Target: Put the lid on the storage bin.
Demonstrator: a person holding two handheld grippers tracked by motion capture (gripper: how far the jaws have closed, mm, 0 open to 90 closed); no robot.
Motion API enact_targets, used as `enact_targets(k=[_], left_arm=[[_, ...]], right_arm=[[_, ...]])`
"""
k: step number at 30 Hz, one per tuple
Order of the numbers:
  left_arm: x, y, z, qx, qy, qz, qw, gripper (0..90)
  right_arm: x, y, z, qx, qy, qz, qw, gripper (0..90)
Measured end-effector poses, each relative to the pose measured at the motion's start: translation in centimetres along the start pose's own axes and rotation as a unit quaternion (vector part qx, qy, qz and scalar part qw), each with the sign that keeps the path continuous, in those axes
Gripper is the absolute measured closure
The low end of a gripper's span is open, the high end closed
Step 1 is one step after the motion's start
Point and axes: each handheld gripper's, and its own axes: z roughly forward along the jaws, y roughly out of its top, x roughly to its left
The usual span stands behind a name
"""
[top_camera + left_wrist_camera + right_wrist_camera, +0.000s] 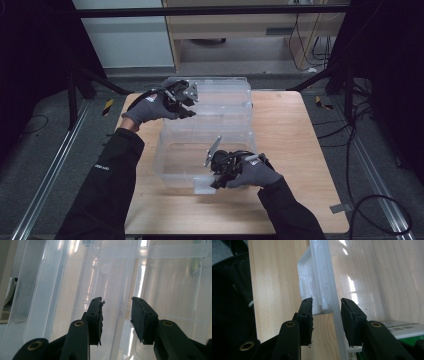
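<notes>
The right gripper [216,181], jaws half open, straddles the clear bin [172,162]'s 6 o'clock rim and latch without pinching, while the left gripper [189,111], half open and empty, hovers at its 11 o'clock.

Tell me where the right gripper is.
High view: the right gripper is at the near rim of the clear bin, beside its latch, on the wooden table.

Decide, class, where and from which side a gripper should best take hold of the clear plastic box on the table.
Probably by the latch tab on the clear plastic box wall nearest the person, coming from above. It juts out from the thin upright wall, so jaws can straddle both; the right gripper already stands astride it there.
</notes>
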Motion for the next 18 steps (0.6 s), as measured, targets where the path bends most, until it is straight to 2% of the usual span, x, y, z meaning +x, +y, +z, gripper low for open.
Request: enact_targets(k=[7, 12, 18], left_arm=[[0.14, 0.06, 0.6, 0.006, -0.003, 0.0, 1.0, 64.1], [0.07, 0.29, 0.61, 0.014, -0.003, 0.012, 0.9998, 67.6], [-0.01, 0.7, 0.22, 0.029, -0.011, 0.025, 0.9992, 77.8]], right_arm=[[-0.03, 0.07, 0.02, 0.001, 0.001, -0.002, 1.0, 62.9], [-0.04, 0.14, 0.04, 0.003, 0.002, -0.001, 1.0, 62.9], [-0.08, 0.17, 0.05, 0.004, 0.0, -0.003, 1.0, 62.9]])
